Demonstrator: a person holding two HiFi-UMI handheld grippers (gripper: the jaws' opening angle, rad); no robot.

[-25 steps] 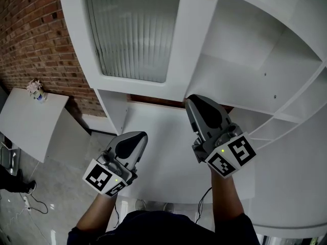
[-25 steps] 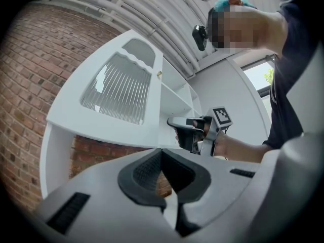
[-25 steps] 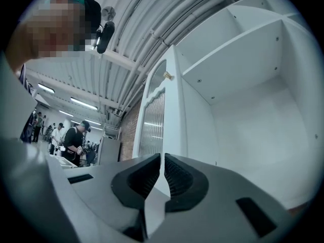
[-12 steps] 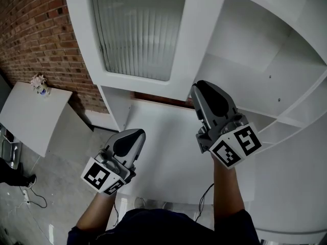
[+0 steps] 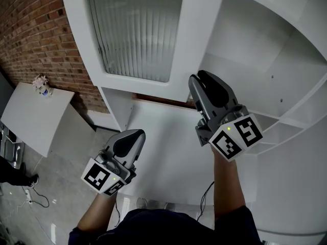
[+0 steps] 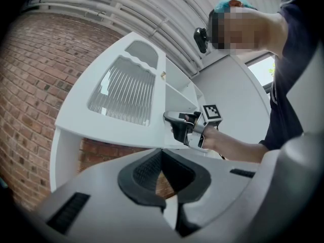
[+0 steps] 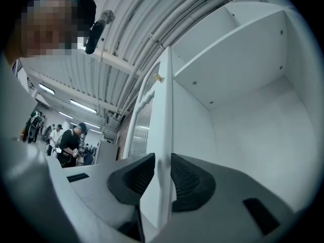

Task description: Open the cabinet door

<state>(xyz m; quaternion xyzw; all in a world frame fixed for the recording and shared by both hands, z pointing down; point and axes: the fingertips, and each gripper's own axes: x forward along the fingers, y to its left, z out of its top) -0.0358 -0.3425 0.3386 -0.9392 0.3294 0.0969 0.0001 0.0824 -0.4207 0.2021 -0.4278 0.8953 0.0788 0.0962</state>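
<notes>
The white cabinet door (image 5: 196,40) with a ribbed glass panel (image 5: 135,29) stands swung out from the cabinet (image 5: 265,50), whose bare shelves show. My right gripper (image 5: 196,80) is shut on the door's free edge near its lower corner. In the right gripper view the door edge (image 7: 164,110) runs up between the two pads of the right gripper (image 7: 161,173), with a small gold knob (image 7: 157,78) higher up. My left gripper (image 5: 134,134) hangs lower left, away from the door; in its own view the left gripper (image 6: 162,153) is shut and holds nothing.
A brick wall (image 5: 36,34) stands left of the cabinet. A low white table (image 5: 30,121) with a small flower pot (image 5: 42,84) sits at the left. Cables (image 5: 30,203) lie on the floor. People (image 7: 68,143) stand far behind the door.
My right gripper, still on the door's edge, has shifted a little up and to the right in the head view. The left gripper has hardly moved.
</notes>
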